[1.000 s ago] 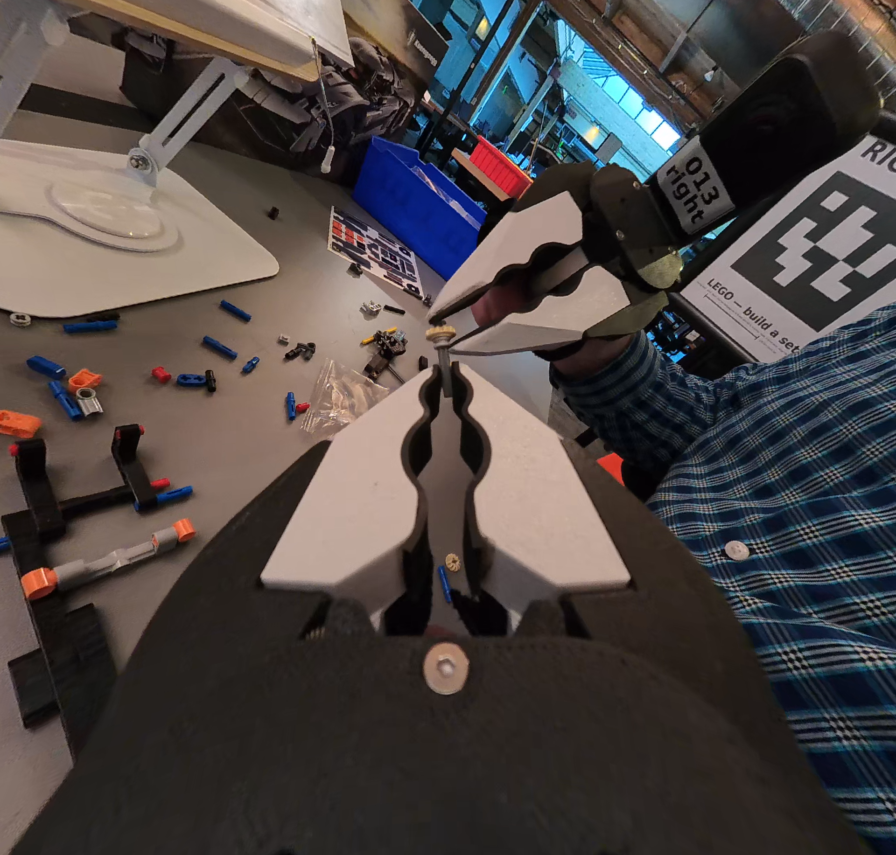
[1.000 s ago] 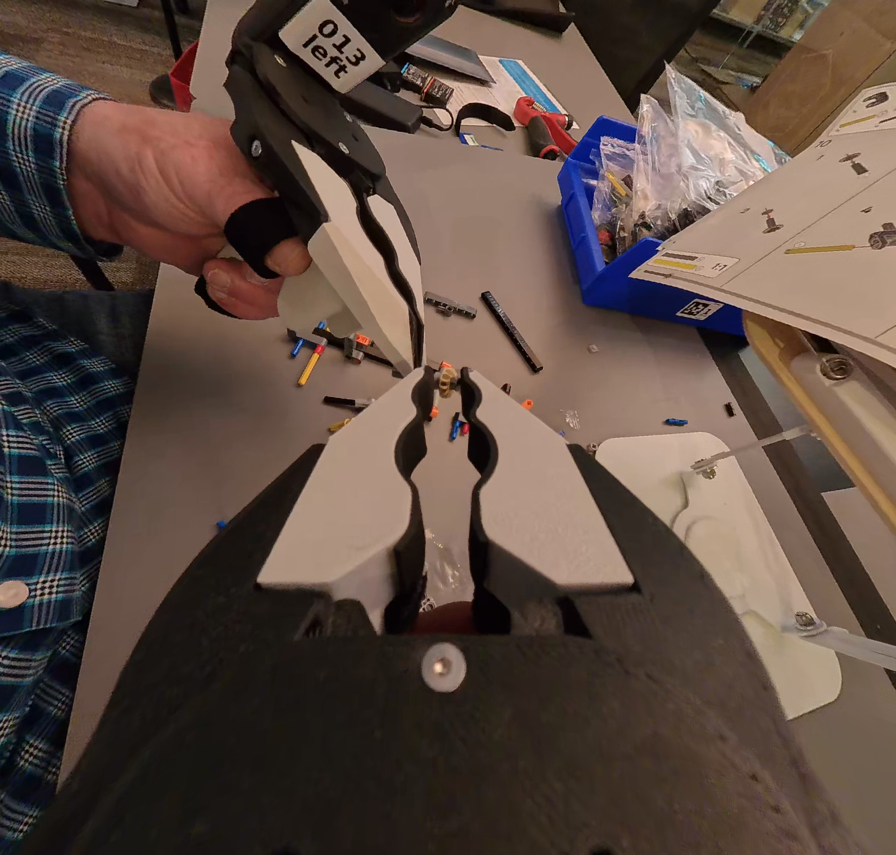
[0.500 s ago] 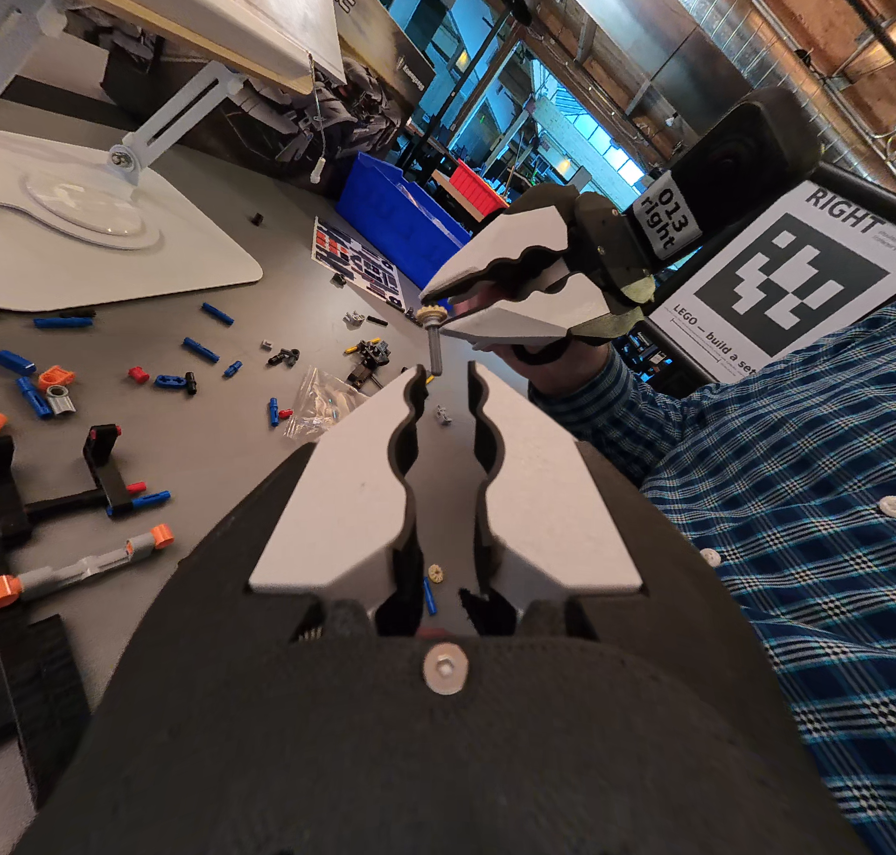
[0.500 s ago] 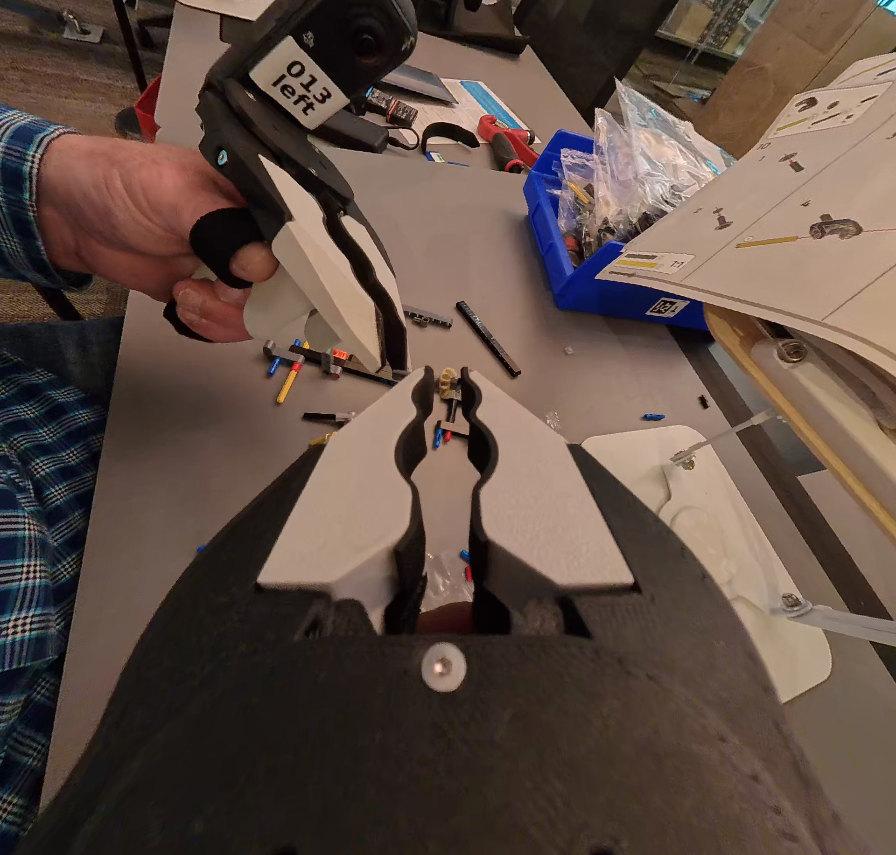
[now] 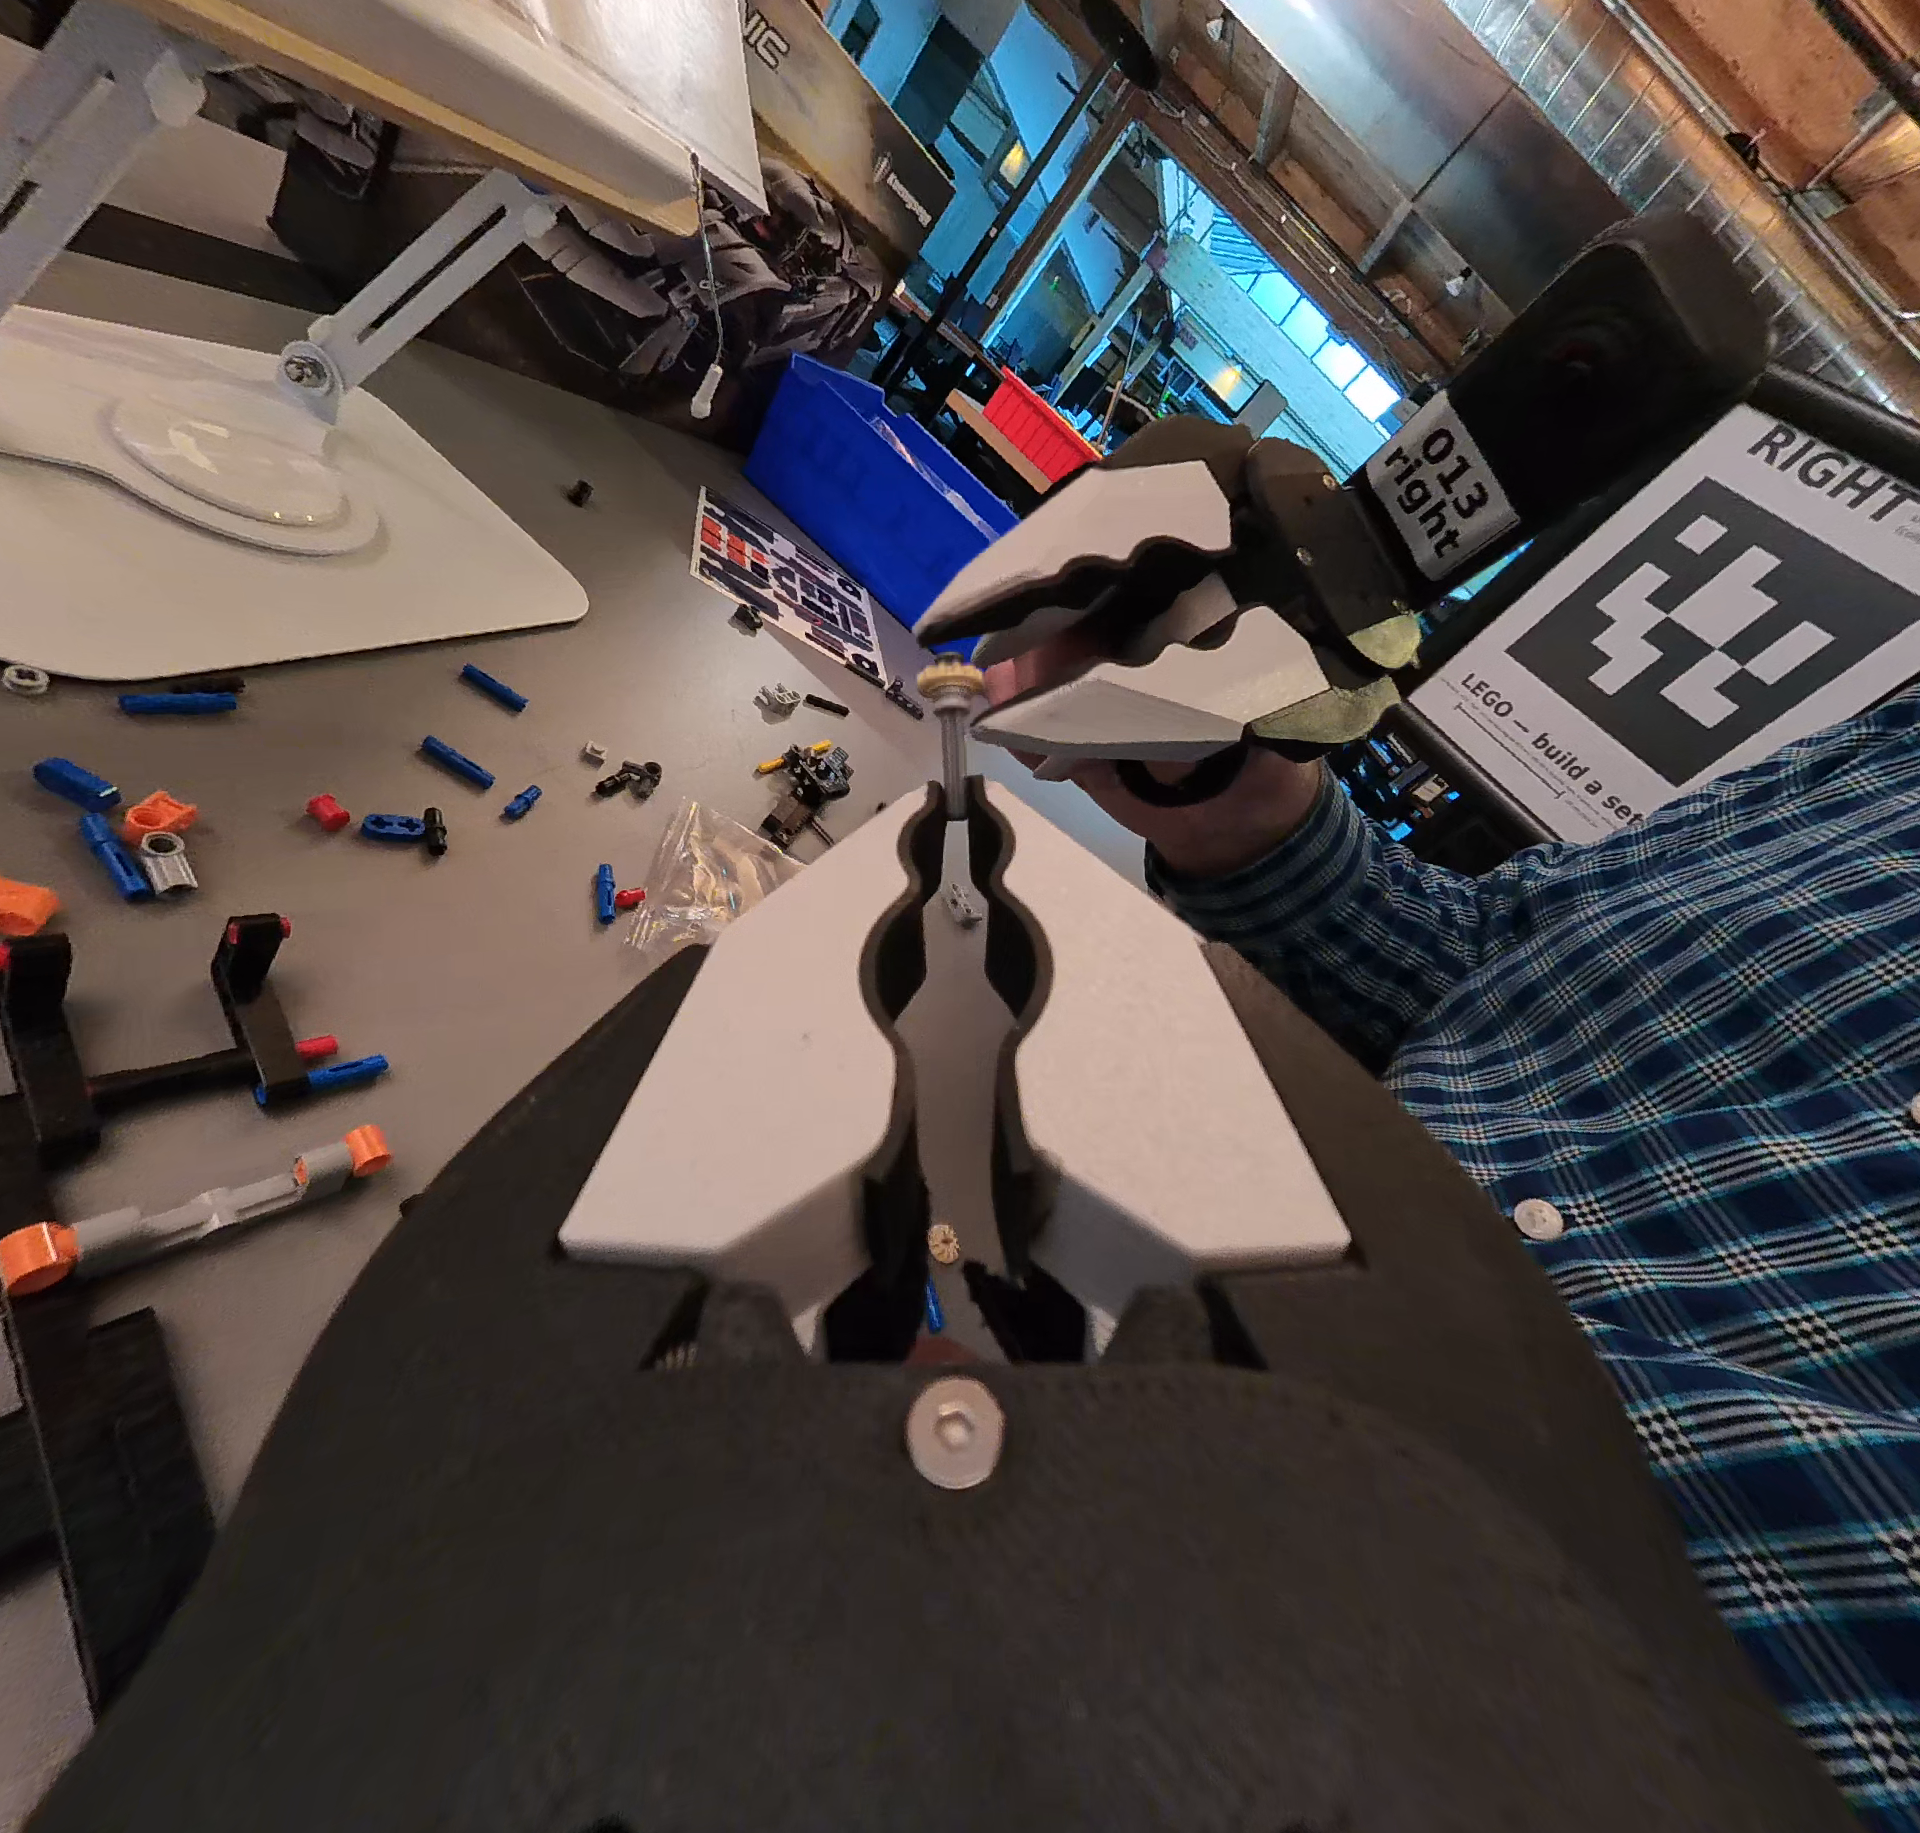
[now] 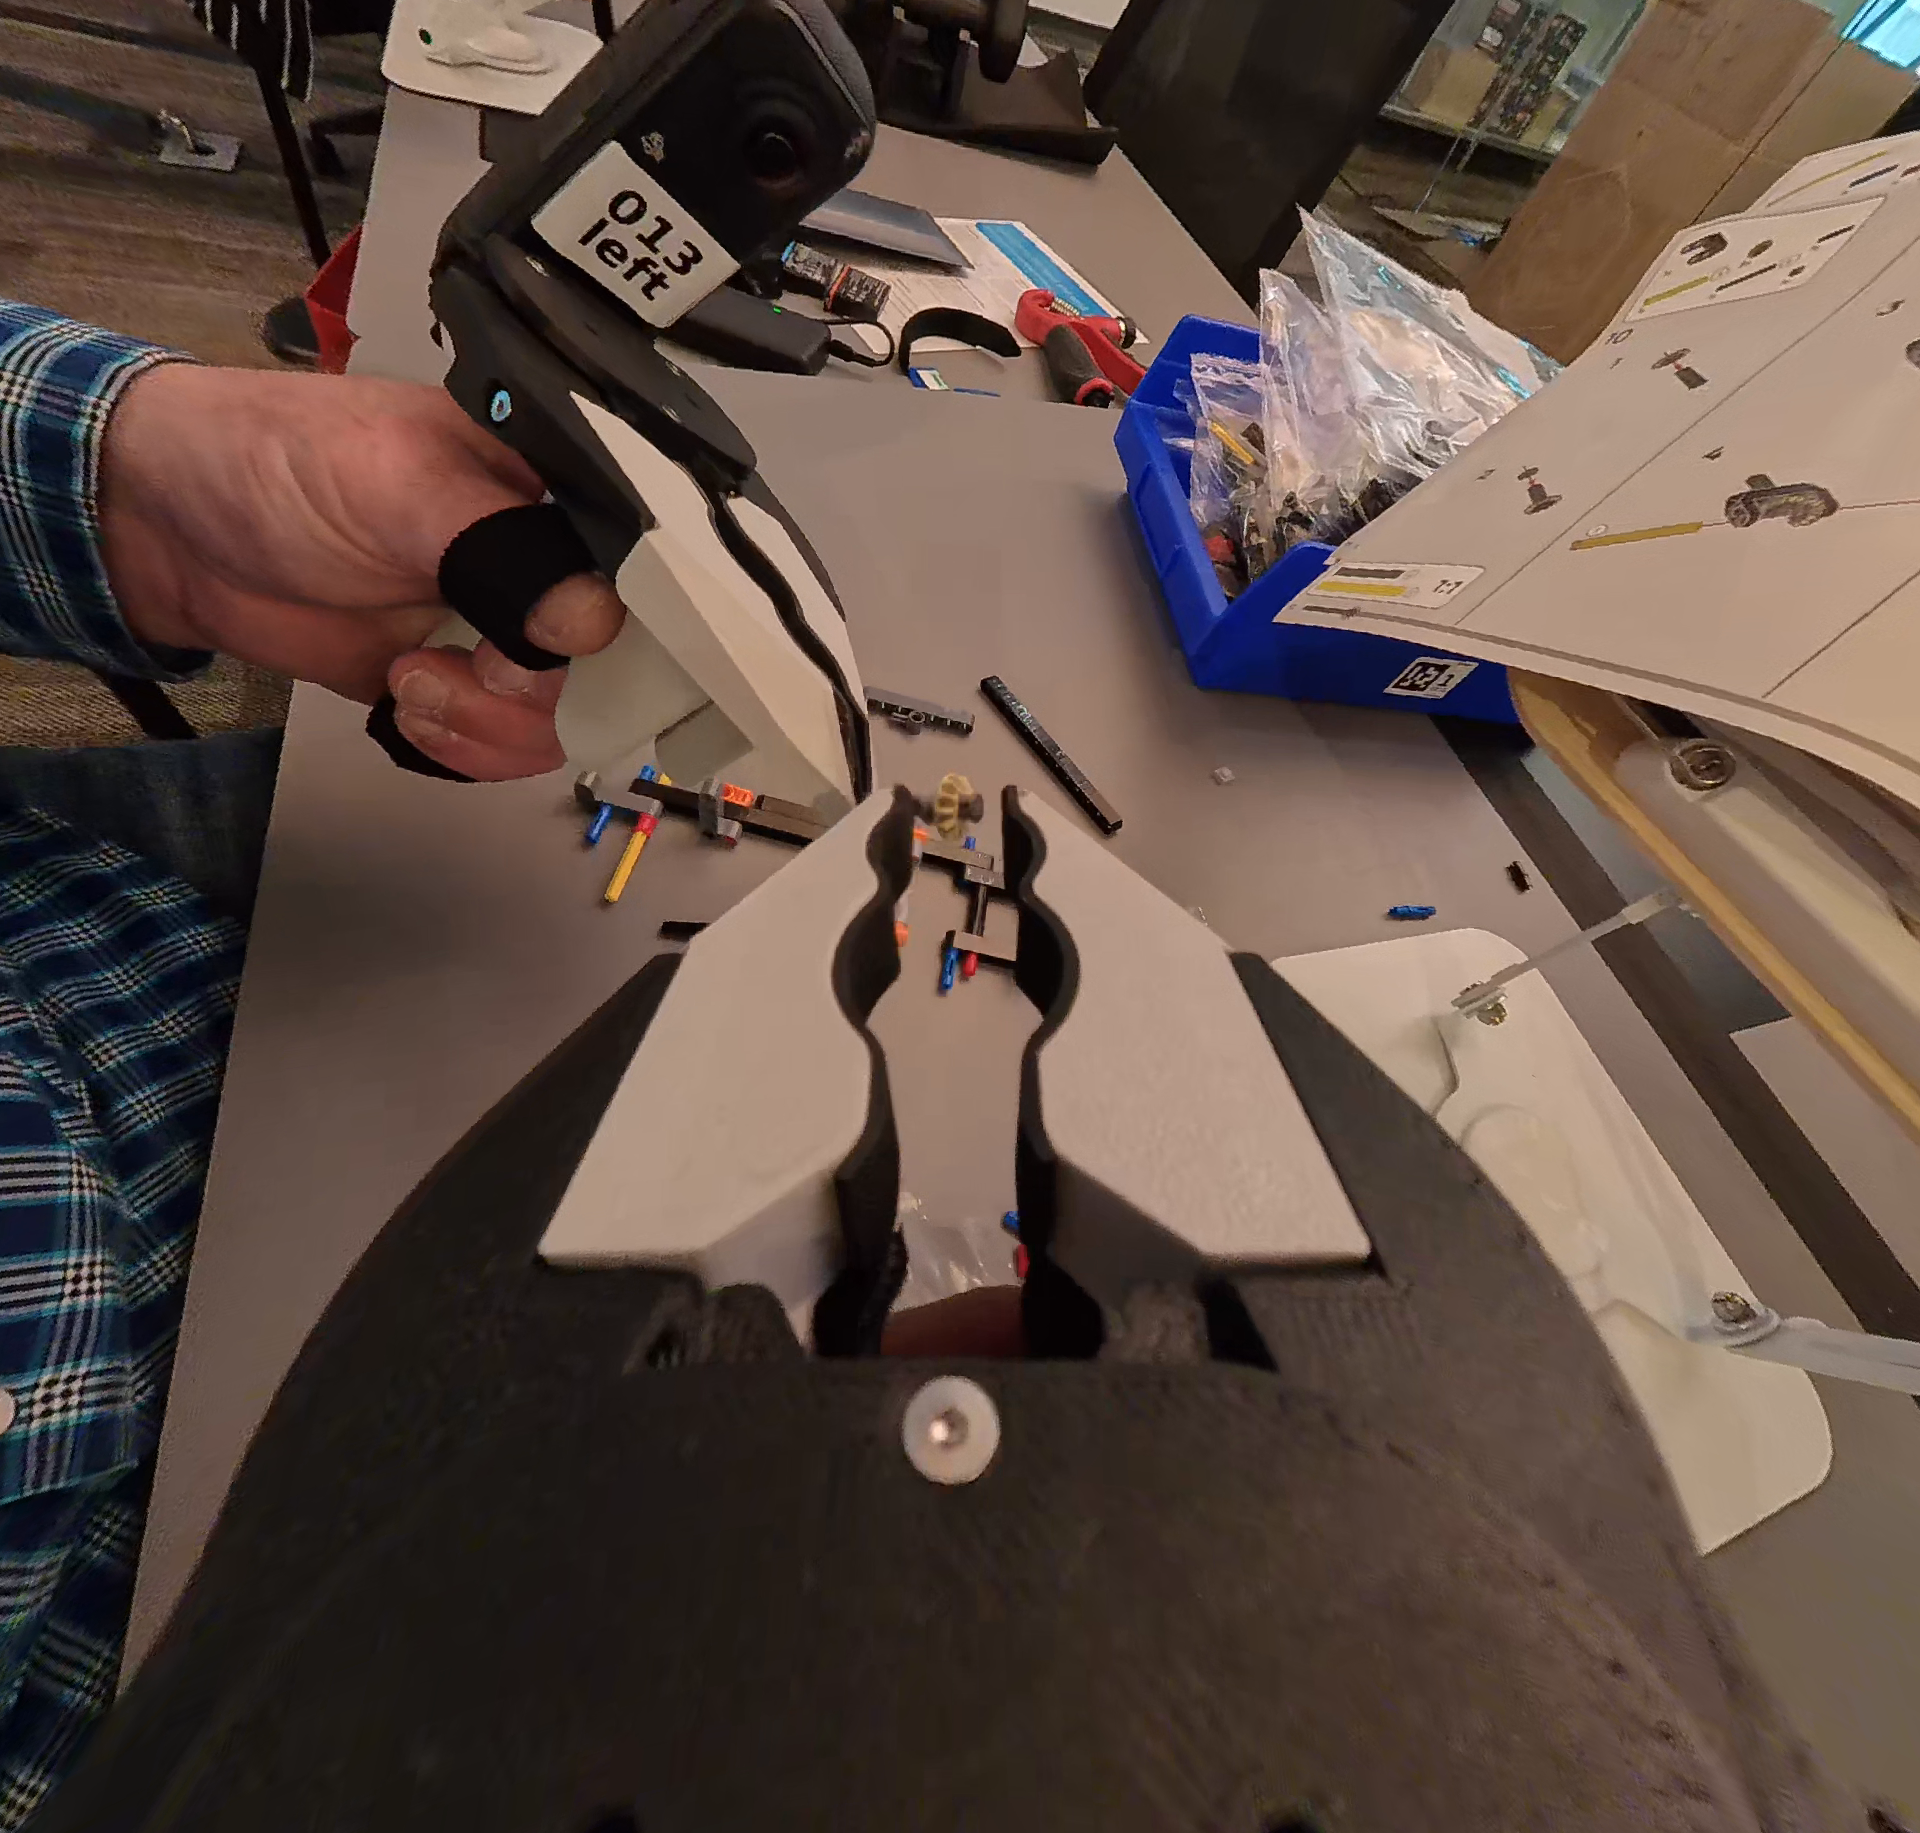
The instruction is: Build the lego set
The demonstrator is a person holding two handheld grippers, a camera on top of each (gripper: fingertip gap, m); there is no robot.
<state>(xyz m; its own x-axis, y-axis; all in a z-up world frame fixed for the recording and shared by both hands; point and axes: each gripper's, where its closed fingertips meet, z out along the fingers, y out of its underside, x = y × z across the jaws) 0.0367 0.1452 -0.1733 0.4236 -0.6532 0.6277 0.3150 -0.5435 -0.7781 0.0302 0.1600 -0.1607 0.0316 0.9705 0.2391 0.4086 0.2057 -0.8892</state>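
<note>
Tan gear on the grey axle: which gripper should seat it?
Right, probably. The right gripper sits open around the tan gear; the left gripper is shut on the grey axle, steadying it.

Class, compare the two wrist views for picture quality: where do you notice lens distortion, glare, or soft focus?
Left wrist view: wide-angle bending tilts the ceiling, bright glare on the metal duct, while the tan gear on its grey axle stays sharp. Right wrist view: even light, table edges curve, the black gripper body at the bottom looks soft.

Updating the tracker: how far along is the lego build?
Early. Done: a black frame with blue and red pins. In hand: left gripper shut on a grey axle carrying a tan gear, at the right gripper's tips. Left: loose pins on the table and bagged parts.
</note>
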